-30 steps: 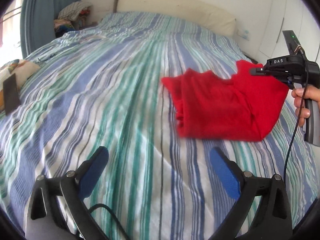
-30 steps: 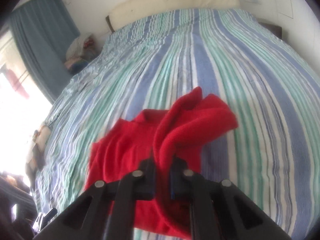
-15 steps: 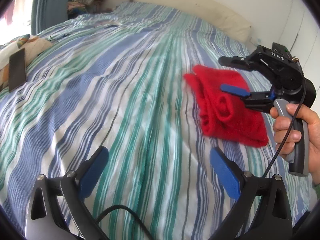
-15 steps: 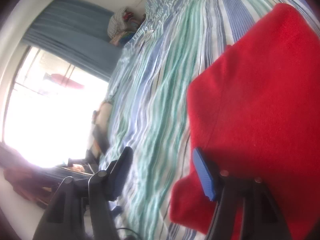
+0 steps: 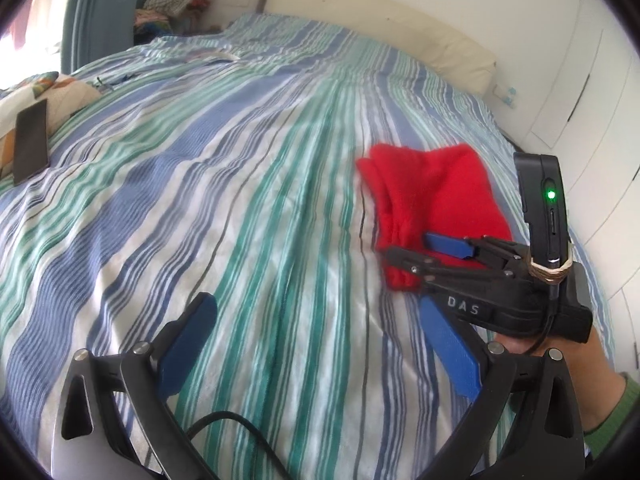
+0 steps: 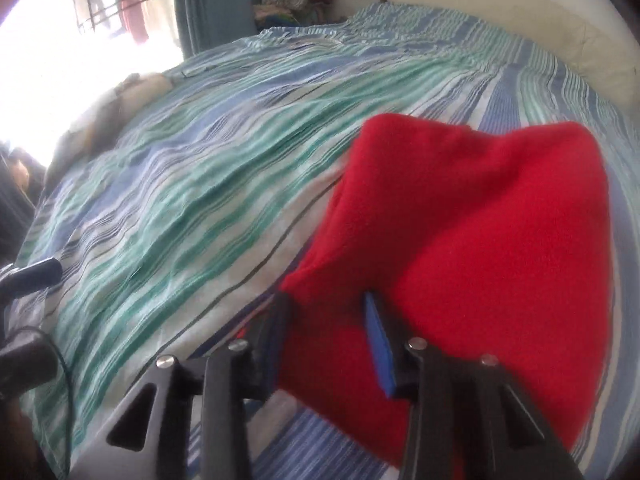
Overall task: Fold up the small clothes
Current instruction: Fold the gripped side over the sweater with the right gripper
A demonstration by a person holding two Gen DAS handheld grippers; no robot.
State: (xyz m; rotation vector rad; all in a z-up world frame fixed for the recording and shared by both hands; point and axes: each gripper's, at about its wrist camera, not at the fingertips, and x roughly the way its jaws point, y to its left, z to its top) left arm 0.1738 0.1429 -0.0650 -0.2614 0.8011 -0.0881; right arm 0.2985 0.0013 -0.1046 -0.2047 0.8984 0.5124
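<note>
Left wrist view, "DAS" on right tongs (image 5: 412, 249), closing over red garment (image 5: 432, 192)

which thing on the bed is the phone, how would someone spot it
Start at the striped bed. At its far left edge lies a patterned pillow, and the phone rests on it. It is a flat dark rectangle, unlike the soft red cloth across the bed.

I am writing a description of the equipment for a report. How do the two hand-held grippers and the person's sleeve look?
Each hand-held gripper is black with blue finger pads and silver screws. The right hand-held gripper carries white "DAS" lettering, and a black device with a green light is tied on with rubber bands. Black cables trail from both. The sleeve is green.
</note>
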